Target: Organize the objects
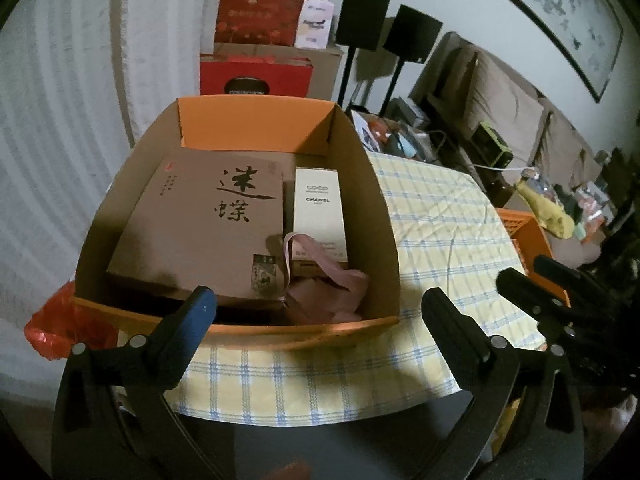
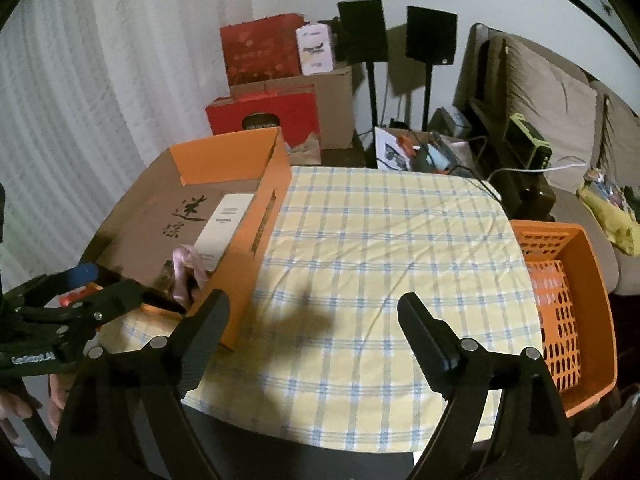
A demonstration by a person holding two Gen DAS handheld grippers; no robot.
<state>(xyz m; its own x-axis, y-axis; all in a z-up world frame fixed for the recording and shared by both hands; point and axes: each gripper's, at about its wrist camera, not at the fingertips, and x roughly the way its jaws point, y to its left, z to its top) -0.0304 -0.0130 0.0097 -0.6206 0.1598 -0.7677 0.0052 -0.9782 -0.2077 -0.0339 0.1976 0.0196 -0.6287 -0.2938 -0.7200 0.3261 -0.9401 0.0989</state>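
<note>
Tongs were seen spread wide on both sides, with nothing caught between them: the left tongs (image 1: 320, 304), one finger tipped with a blue pad, were held just above the near rim of the cardboard box (image 1: 380, 216), and the right tongs (image 2: 314, 308) were held over bare checked cloth (image 2: 380, 240). No earlier view was given to compare. The box, orange outside and plain brown inside, with straight folded walls, was set on the left part of the worktop. Inside it a flat brown carton (image 1: 200, 232) printed with dark brush characters was laid along the left wall. A slim white rectangular carton (image 1: 320, 216) was laid beside it on the right, the two touching. A soft pink pouch (image 1: 328, 292) with a looped strap was slumped in the near right corner. The yellow-and-blue cloth was seen lightly creased. An orange perforated plastic basket (image 2: 576, 300) was set at the worktop's right edge, well apart from the box.
</note>
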